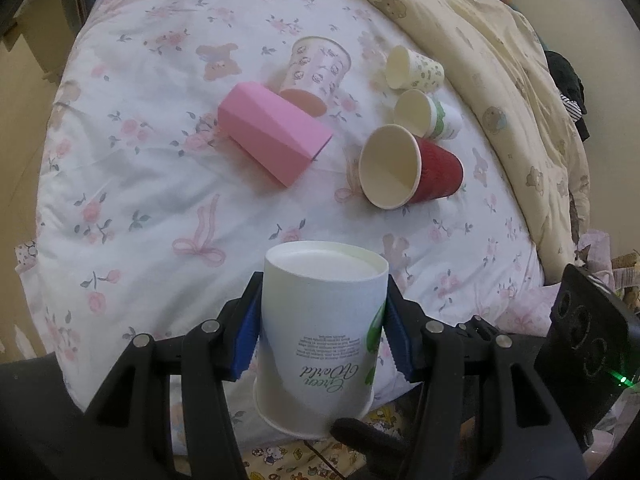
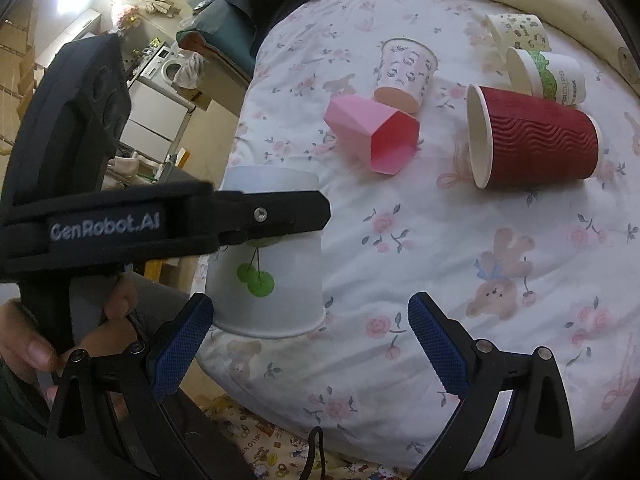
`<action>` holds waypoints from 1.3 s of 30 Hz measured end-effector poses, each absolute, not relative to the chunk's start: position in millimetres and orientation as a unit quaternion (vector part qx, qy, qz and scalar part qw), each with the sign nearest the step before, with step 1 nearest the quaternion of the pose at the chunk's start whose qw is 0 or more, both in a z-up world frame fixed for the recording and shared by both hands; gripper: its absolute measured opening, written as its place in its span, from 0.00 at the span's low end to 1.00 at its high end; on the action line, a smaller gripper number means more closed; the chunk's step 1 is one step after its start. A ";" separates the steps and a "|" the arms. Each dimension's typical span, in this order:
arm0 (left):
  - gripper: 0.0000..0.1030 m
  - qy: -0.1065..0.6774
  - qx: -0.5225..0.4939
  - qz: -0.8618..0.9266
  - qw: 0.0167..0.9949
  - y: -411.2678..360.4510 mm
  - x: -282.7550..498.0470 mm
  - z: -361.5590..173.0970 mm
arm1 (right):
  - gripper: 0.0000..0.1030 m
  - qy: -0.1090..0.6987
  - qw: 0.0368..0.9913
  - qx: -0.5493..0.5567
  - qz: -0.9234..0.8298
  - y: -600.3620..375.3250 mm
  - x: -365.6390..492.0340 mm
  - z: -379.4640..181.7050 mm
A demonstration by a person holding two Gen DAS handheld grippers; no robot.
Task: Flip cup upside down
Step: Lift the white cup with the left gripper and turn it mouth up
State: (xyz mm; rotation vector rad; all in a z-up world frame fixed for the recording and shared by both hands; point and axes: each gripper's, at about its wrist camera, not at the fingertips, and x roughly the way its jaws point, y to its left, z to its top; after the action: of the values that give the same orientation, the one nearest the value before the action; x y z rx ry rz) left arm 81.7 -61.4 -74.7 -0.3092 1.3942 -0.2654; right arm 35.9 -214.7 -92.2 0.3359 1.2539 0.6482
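Observation:
My left gripper (image 1: 320, 324) is shut on a white paper cup (image 1: 320, 320) with green print. The cup is upside down, its flat base up and its rim low over the near edge of the bed. In the right wrist view the same cup (image 2: 272, 280) hangs rim-down in the left gripper's black finger (image 2: 240, 216), its rim at or just above the quilt. My right gripper (image 2: 308, 340) is open and empty, just right of that cup, above the quilt.
On the floral quilt (image 1: 140, 200) lie a red ribbed cup (image 1: 412, 168) on its side, a pink folded paper cup (image 1: 272, 132), a pink-patterned cup (image 1: 316, 72), and two small cups (image 1: 424, 112) near the cream blanket (image 1: 500, 80). The bed edge is close below.

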 end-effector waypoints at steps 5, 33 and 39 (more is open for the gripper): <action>0.50 0.626 -0.129 -0.126 0.759 -63.1 79.9 -67.6 | 0.97 0.597 0.736 0.144 0.286 -214.8 37.6 -103.7; 0.49 0.602 -0.060 -0.017 0.796 -127.5 93.7 -104.7 | 0.99 0.474 0.828 0.293 0.056 -379.0 22.1 -58.7; 0.49 0.611 -0.049 0.007 0.790 -147.7 102.4 -122.5 | 0.99 0.466 0.815 0.336 0.076 -383.9 25.2 -57.9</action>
State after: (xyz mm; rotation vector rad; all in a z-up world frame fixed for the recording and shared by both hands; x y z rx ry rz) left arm 102.4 -147.7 -122.5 -0.1050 1.3150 0.0155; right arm 25.2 -383.9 -57.9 0.7161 0.9936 0.1626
